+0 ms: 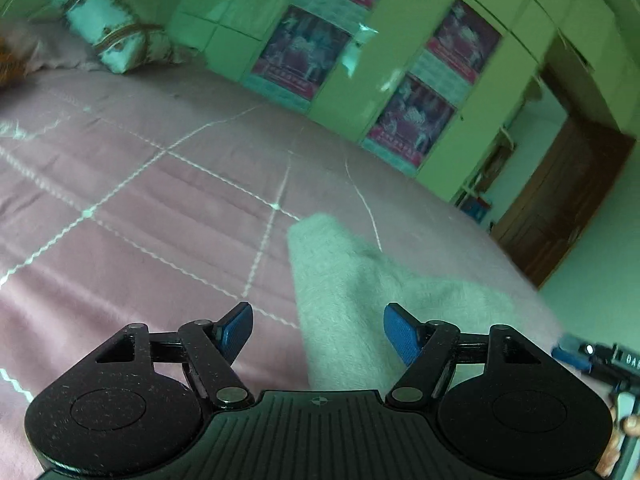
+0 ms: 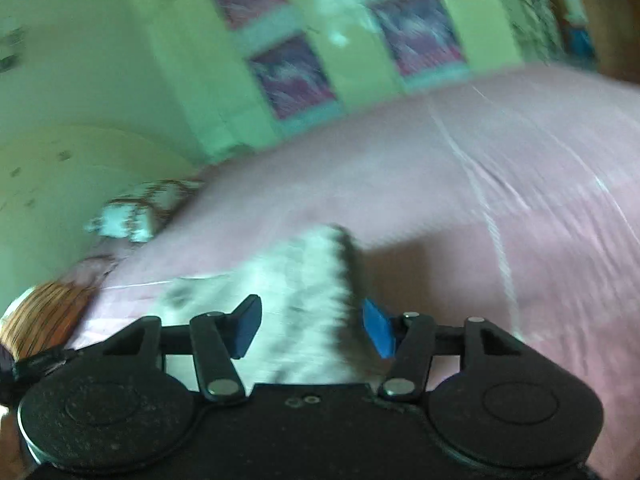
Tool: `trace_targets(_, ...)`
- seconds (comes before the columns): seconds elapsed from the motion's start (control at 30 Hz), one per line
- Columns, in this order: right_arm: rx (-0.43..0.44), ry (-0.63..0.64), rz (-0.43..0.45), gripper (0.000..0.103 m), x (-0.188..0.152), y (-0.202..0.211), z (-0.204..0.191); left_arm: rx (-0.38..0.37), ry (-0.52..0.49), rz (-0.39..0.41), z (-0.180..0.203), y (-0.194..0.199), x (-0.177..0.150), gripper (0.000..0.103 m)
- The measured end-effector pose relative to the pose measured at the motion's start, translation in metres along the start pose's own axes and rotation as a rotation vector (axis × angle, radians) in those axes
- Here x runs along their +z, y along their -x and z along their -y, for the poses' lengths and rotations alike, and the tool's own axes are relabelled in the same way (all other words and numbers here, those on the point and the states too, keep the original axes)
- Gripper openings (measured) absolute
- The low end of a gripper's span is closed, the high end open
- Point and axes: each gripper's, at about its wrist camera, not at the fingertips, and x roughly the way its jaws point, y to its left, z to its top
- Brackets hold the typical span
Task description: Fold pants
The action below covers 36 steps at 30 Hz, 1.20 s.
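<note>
Light grey fuzzy pants (image 1: 344,280) lie on a pink bedspread (image 1: 140,208), one folded leg stretching away from me. My left gripper (image 1: 318,334) is open, its blue fingertips (image 1: 400,334) apart just above the near part of the cloth, holding nothing. In the blurred right wrist view the pants (image 2: 304,280) lie between the open jaws of my right gripper (image 2: 312,328), which is also empty. The right gripper shows at the right edge of the left wrist view (image 1: 596,356).
A bolster pillow (image 1: 108,36) and an orange-brown object (image 1: 10,64) lie at the head of the bed. Green wardrobes with posters (image 1: 400,80) stand beyond the far bed edge. A brown door (image 1: 560,208) is at the right.
</note>
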Motion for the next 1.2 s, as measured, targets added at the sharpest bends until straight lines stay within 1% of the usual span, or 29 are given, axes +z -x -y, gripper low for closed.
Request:
trace_targets(0.03,-0.022,0.035,-0.037,0.051,-0.002,-0.010,-0.006,0.048,-0.036,-0.068,0.001,-0.015,0.001,0.082)
trace_targets(0.07,-0.097,0.070,-0.103,0.053,-0.008,-0.027,-0.009,0.096,-0.067,-0.137,0.005,-0.029,-0.002,0.082)
trace_targets(0.1,-0.168,0.093,-0.166,0.053,-0.011,-0.042,-0.009,0.113,-0.081,-0.158,0.004,-0.033,-0.004,0.082)
trace_targets(0.13,-0.212,0.116,-0.170,0.054,-0.011,-0.041,-0.012,0.116,-0.074,-0.139,0.005,-0.023,-0.002,0.082)
trace_targets(0.17,-0.198,0.115,-0.149,0.054,-0.005,-0.034,-0.015,0.100,-0.061,-0.111,0.007,-0.010,0.002,0.082)
trace_targets(0.2,-0.161,0.097,-0.115,0.056,0.000,-0.019,-0.018,0.078,-0.057,-0.076,0.009,0.006,0.004,0.082)
trace_targets(0.23,-0.121,0.075,-0.086,0.062,0.004,-0.002,-0.019,0.071,-0.065,-0.054,0.012,0.023,0.005,0.082)
trace_targets(0.3,-0.083,0.026,-0.042,0.073,0.005,0.037,-0.018,0.076,-0.098,-0.014,0.017,0.062,0.001,0.084)
trace_targets(0.33,-0.064,-0.004,-0.026,0.077,0.002,0.061,-0.017,0.082,-0.107,-0.003,0.018,0.081,-0.006,0.089)
trace_targets(0.37,-0.043,-0.030,-0.028,0.079,-0.004,0.083,-0.013,0.090,-0.122,0.001,0.021,0.098,-0.012,0.092)
trace_targets(0.43,-0.020,-0.088,-0.036,0.094,-0.021,0.123,-0.011,0.136,-0.157,0.007,0.024,0.132,-0.034,0.098)
trace_targets(0.47,-0.014,-0.113,-0.047,0.097,-0.029,0.136,-0.015,0.144,-0.168,0.007,0.029,0.151,-0.045,0.098)
trace_targets(0.5,-0.011,-0.130,-0.066,0.097,-0.040,0.153,-0.017,0.145,-0.170,0.009,0.033,0.170,-0.056,0.099)
trace_targets(0.53,-0.014,-0.148,-0.074,0.097,-0.048,0.167,-0.018,0.145,-0.176,0.010,0.037,0.196,-0.068,0.102)
trace_targets(0.57,-0.013,-0.171,-0.077,0.097,-0.061,0.183,-0.021,0.138,-0.183,0.005,0.040,0.215,-0.079,0.103)
trace_targets(0.63,-0.006,-0.179,-0.086,0.097,-0.081,0.208,-0.032,0.130,-0.194,-0.015,0.054,0.244,-0.097,0.103)
trace_targets(0.67,-0.012,-0.181,-0.076,0.097,-0.091,0.223,-0.039,0.123,-0.198,-0.015,0.061,0.258,-0.106,0.103)
trace_targets(0.73,-0.024,-0.168,-0.042,0.097,-0.106,0.254,-0.055,0.110,-0.212,0.011,0.074,0.289,-0.127,0.103)
trace_targets(0.8,-0.081,-0.107,0.002,0.097,-0.116,0.278,-0.074,0.116,-0.248,0.035,0.090,0.314,-0.143,0.103)
trace_targets(0.83,-0.095,-0.072,0.019,0.097,-0.121,0.288,-0.084,0.126,-0.271,0.044,0.100,0.323,-0.151,0.103)
trace_targets(0.9,-0.112,0.029,0.052,0.097,-0.128,0.307,-0.103,0.142,-0.310,0.061,0.116,0.345,-0.165,0.103)
trace_targets(0.97,-0.155,0.136,0.084,0.097,-0.136,0.325,-0.123,0.142,-0.321,0.085,0.130,0.366,-0.173,0.103)
trace_targets(1.07,-0.148,0.228,0.100,0.097,-0.139,0.342,-0.144,0.143,-0.315,0.128,0.142,0.389,-0.180,0.103)
trace_targets(1.17,-0.127,0.265,0.120,0.097,-0.137,0.357,-0.159,0.134,-0.313,0.175,0.158,0.408,-0.184,0.103)
trace_targets(1.2,-0.120,0.273,0.113,0.097,-0.134,0.359,-0.164,0.136,-0.311,0.185,0.164,0.415,-0.184,0.103)
